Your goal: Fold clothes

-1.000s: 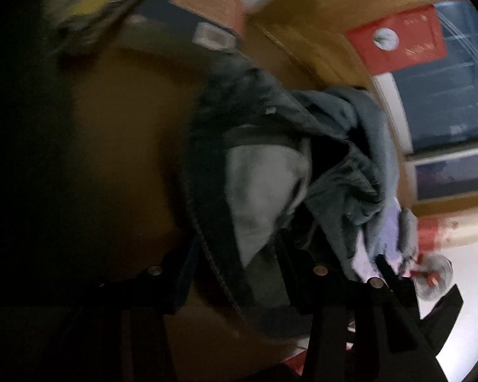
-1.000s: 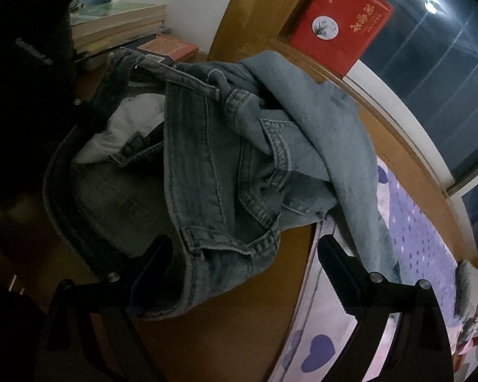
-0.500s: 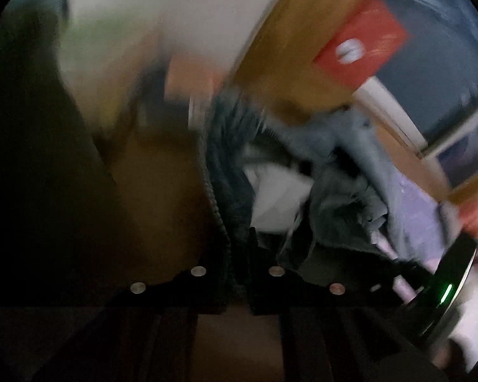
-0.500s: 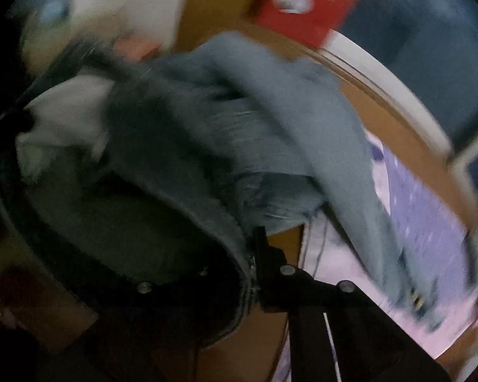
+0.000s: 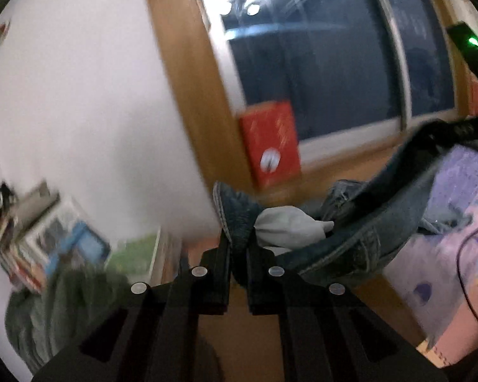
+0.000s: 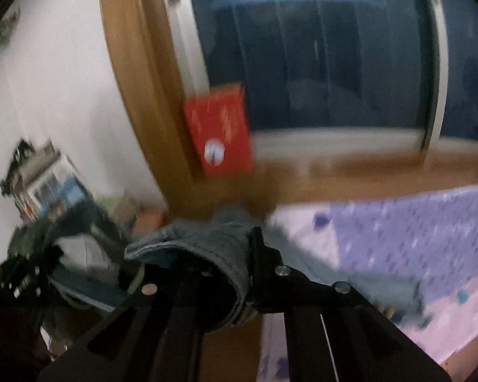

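A pair of blue jeans (image 5: 360, 242) hangs lifted between both grippers, its waistband stretched from one to the other. My left gripper (image 5: 238, 254) is shut on the dark denim waistband, with a white pocket lining (image 5: 286, 226) bulging just beyond the fingers. In the right wrist view my right gripper (image 6: 243, 270) is shut on another part of the jeans (image 6: 207, 248) waistband, the cloth draped over its left finger. The right gripper's black body with a green light (image 5: 471, 51) shows at the upper right of the left wrist view. The rest of the jeans trails down toward the bed.
A red box (image 6: 218, 127) leans on the wooden window sill in front of a dark window (image 6: 318, 47). A bed with purple and pink bedding (image 6: 398, 232) lies to the right. Stacked books (image 5: 47, 242) stand at the left by the white wall; a green garment (image 5: 63, 302) lies below.
Both grippers closed on the jeans' waistband and rose, lifting the jeans off the wooden surface. Both views swung up from the pile to the window and wall.
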Available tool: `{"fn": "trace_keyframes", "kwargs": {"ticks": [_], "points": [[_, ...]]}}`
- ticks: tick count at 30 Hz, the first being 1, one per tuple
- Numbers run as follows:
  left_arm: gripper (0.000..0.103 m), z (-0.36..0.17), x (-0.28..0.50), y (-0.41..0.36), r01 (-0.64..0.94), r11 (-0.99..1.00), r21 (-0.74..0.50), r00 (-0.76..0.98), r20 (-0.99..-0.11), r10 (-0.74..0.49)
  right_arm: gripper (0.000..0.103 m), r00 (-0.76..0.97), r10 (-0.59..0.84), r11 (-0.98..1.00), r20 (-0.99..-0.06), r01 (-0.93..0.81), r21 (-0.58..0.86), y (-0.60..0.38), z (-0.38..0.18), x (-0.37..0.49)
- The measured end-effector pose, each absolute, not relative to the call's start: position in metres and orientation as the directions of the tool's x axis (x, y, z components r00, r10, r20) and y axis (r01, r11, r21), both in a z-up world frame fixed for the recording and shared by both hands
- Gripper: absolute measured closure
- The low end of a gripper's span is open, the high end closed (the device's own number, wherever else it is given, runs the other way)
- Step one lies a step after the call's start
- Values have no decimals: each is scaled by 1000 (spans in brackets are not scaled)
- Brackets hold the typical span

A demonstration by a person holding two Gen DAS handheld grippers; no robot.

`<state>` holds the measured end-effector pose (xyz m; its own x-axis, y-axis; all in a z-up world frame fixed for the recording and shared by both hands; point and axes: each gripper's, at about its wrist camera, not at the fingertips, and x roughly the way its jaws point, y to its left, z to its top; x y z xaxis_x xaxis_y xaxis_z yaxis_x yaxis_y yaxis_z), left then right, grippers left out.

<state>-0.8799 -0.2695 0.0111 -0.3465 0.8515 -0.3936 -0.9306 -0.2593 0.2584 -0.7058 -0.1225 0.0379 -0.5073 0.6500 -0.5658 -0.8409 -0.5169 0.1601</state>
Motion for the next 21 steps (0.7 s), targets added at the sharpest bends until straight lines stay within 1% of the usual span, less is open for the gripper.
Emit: {"fn": "trace_keyframes", "kwargs": {"ticks": [2, 4, 8, 10, 13, 16, 21], "points": [[96, 37, -865, -262, -921, -260, 289, -351, -329, 877, 99, -528, 669, -538, -523, -830, 150, -106, 64, -696], [96, 64, -852, -249, -893, -265, 365, -369, -253, 894, 99, -561, 669, -561, -488, -812, 165, -86, 92, -690], [96, 149, -838, -199, -789, -303, 534, -415, -101, 904, 99, -598, 708, -611, -377, -786, 99, -42, 182, -692], [96, 187, -830, -179, -736, -335, 588, -442, -44, 896, 99, -605, 723, -623, -334, -780, 63, -23, 231, -694], [96, 252, -816, -150, -633, -419, 651, -514, 51, 856, 99, -625, 734, -636, -264, -770, 54, -10, 306, -689], [96, 309, -805, -134, -561, -499, 661, -562, 138, 815, 99, -643, 740, -649, -195, -760, 41, -10, 373, -680], [95, 416, -786, -136, -541, -604, 585, -587, 251, 770, 99, -664, 745, -660, -73, -748, 65, -16, 463, -658]]}}
